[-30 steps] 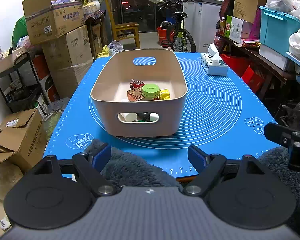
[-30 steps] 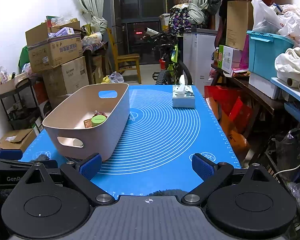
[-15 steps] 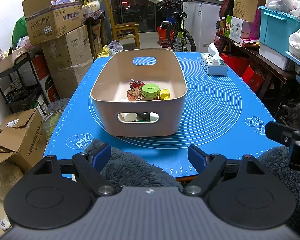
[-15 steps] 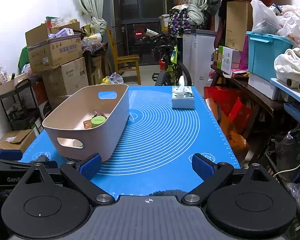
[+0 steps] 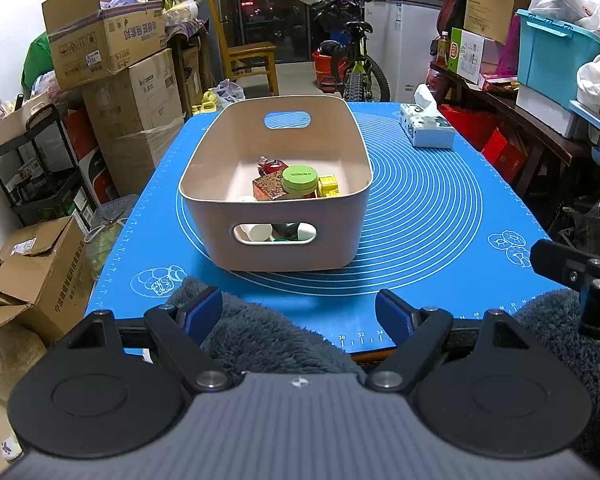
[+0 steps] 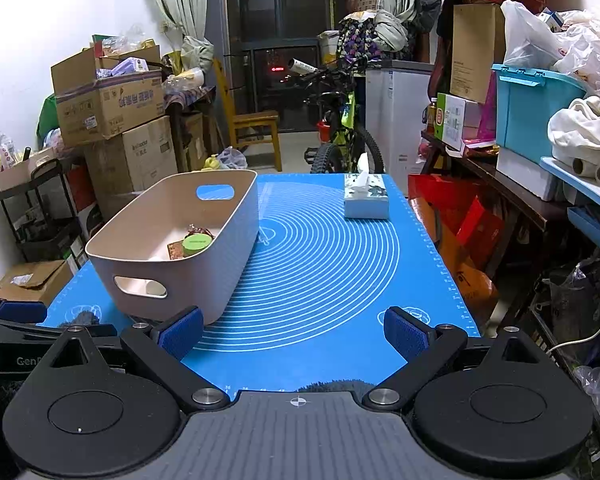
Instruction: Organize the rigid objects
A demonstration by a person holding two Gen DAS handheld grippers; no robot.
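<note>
A beige plastic bin (image 5: 278, 246) stands on the blue mat (image 5: 440, 208); it also shows in the right wrist view (image 6: 224, 256). Inside lie a green-lidded jar (image 5: 299, 179), a red patterned box (image 5: 267, 188), a yellow block (image 5: 328, 186), a dark red item (image 5: 269, 166) and white cups (image 5: 256, 233) seen through the handle hole. My left gripper (image 5: 299, 315) is open and empty, held back at the table's near edge over grey fleece. My right gripper (image 6: 293, 331) is open and empty, to the right of the bin.
A tissue box (image 5: 426, 130) sits at the mat's far right, also in the right wrist view (image 6: 366, 200). Stacked cardboard boxes (image 5: 116, 80) stand left of the table; a bicycle (image 6: 340, 128) and chair (image 6: 256, 128) behind; shelves and a turquoise crate (image 6: 532, 108) on the right.
</note>
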